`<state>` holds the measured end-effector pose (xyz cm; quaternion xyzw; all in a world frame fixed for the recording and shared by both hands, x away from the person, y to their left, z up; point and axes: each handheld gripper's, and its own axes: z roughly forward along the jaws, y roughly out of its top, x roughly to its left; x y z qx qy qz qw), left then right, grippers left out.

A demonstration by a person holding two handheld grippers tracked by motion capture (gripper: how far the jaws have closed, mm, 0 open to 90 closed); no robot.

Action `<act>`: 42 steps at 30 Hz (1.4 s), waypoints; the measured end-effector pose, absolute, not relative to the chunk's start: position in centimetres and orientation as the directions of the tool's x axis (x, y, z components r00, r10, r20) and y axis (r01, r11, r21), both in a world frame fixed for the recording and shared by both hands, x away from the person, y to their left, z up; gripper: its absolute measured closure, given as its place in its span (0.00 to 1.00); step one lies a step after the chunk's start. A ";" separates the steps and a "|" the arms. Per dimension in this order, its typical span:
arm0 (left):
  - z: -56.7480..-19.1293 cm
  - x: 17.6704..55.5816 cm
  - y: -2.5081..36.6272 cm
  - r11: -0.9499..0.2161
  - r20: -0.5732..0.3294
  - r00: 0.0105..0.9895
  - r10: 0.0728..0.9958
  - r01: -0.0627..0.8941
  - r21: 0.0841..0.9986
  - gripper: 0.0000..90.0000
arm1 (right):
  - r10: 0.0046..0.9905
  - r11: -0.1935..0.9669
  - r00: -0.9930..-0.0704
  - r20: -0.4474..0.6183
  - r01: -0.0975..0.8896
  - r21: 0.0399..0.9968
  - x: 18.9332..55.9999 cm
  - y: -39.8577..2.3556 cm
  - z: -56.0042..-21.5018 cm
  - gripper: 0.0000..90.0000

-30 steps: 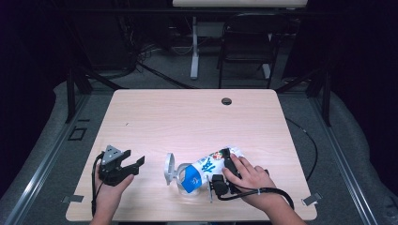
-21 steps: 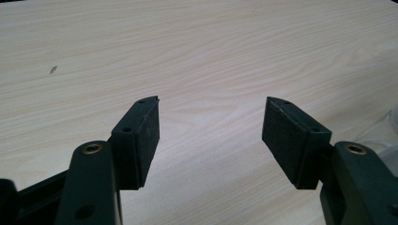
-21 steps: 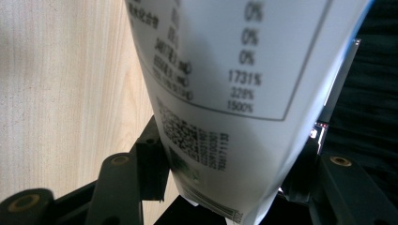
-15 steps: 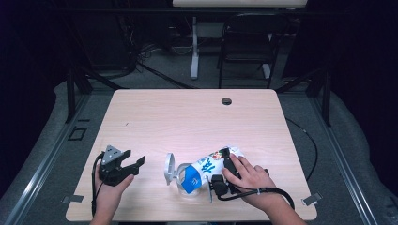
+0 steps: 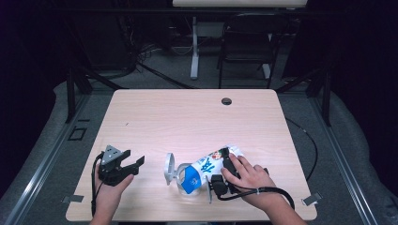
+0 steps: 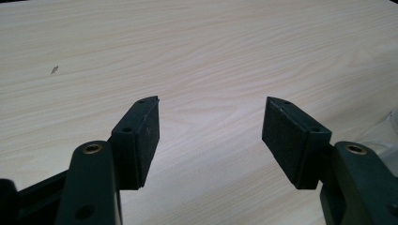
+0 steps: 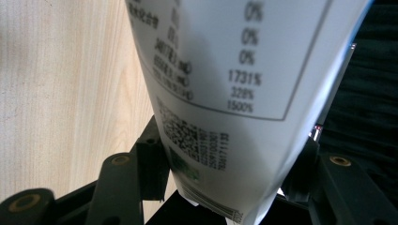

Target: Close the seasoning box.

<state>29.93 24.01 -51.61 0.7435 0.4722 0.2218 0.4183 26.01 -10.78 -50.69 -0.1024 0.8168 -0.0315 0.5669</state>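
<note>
Right tongs (image 7: 225, 187) clamp carton (image 7: 234, 93), barcode visible.

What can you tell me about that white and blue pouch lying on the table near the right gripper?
The white and blue printed pouch looks like a soft, glossy plastic refill pack. It lies on its side on the light wooden table, near the front edge, its blue end touching a clear plastic container. The right gripper view shows a white panel with a table of percentages, a QR code and a barcode. The right gripper is closed on it, one jaw on each side.
</note>
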 end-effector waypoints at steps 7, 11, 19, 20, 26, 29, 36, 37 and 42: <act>-51.7 29.9 24.0 -0.203 -0.065 0.454 0.888 0.515 0.833 0.41 | -0.209 0.976 -0.336 -0.918 -0.133 -0.174 26.0 -10.7 -50.6 0.52; -51.7 30.0 23.9 -0.198 -0.068 0.453 0.889 0.514 0.835 0.41 | -0.217 0.974 -0.337 -0.916 -0.135 -0.181 26.0 -10.7 -50.6 0.52; -51.7 29.9 24.0 -0.197 -0.069 0.453 0.889 0.515 0.834 0.42 | -0.227 0.972 -0.333 -0.915 -0.138 -0.191 26.1 -10.5 -50.5 0.52; -51.7 30.0 24.0 -0.197 -0.070 0.453 0.889 0.515 0.834 0.42 | -0.228 0.972 -0.332 -0.915 -0.138 -0.192 26.1 -10.5 -50.5 0.52; -51.7 30.0 24.1 -0.195 -0.069 0.449 0.891 0.515 0.835 0.41 | -0.235 0.970 -0.333 -0.913 -0.147 -0.196 26.2 -10.5 -50.5 0.52; -51.7 30.0 24.1 -0.195 -0.069 0.449 0.891 0.515 0.835 0.41 | -0.242 0.968 -0.328 -0.913 -0.145 -0.204 26.2 -10.5 -50.4 0.52; -51.6 29.9 24.1 -0.192 -0.071 0.449 0.890 0.513 0.837 0.41 | -0.246 0.967 -0.330 -0.911 -0.149 -0.207 26.2 -10.4 -50.3 0.52; -51.6 29.9 24.1 -0.191 -0.072 0.450 0.890 0.512 0.838 0.41 | -0.248 0.966 -0.329 -0.911 -0.150 -0.209 26.2 -10.4 -50.3 0.52; -51.6 29.9 24.2 -0.190 -0.072 0.448 0.891 0.513 0.837 0.42 | -0.254 0.965 -0.324 -0.911 -0.151 -0.215 26.2 -10.4 -50.3 0.52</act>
